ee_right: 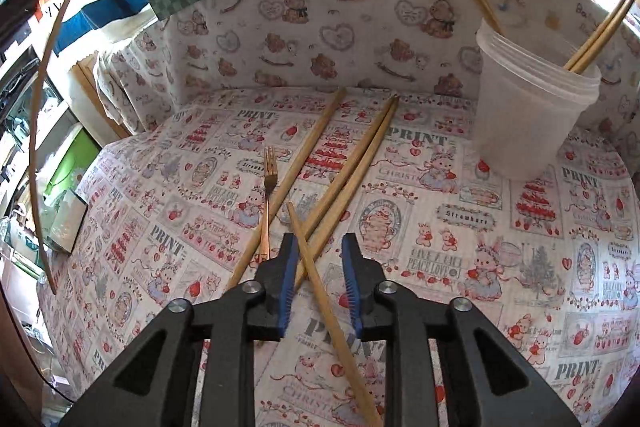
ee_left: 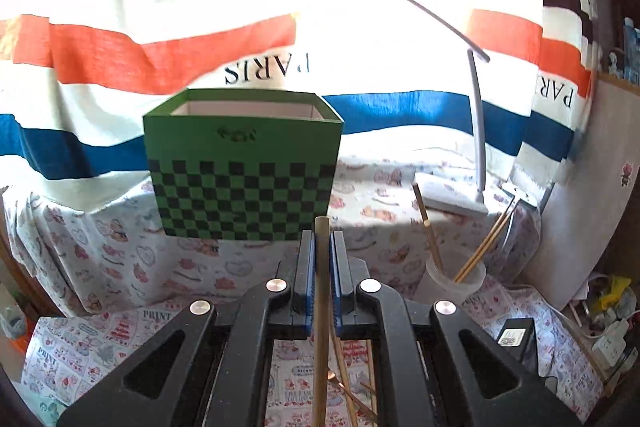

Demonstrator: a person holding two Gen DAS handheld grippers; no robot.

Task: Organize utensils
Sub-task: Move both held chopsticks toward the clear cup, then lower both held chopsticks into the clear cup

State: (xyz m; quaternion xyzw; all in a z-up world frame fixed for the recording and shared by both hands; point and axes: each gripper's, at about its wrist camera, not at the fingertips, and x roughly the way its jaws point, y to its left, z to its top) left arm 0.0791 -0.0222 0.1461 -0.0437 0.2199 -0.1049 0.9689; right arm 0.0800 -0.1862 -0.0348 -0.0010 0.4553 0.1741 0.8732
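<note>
1. The left gripper (ee_left: 322,241) is closed on a single wooden chopstick (ee_left: 321,307). The stick stands upright between the blue pads, its blunt end poking just above the fingertips and its length running down out of view.

2. Beyond the left gripper a green box (ee_left: 244,163) with a black checked lower half sits on the raised back part of the table, open at the top.

3. The right gripper (ee_right: 320,259) points down at the table (ee_right: 500,267), which is covered by a printed cloth. Its jaws stand partly apart, with nothing pressed between the pads.

4. A loose chopstick (ee_right: 332,307) lies on the cloth and passes through the gap between the right gripper's open fingers.

5. A pair of chopsticks (ee_right: 352,171) lies side by side, crossing under that loose stick, with another single chopstick (ee_right: 296,171) just to their left.

6. A small fork (ee_right: 269,187) lies beside them, tines towards the back edge.

7. A clear plastic cup (ee_right: 528,111) stands near the back right corner, with several chopsticks leaning inside.
</note>
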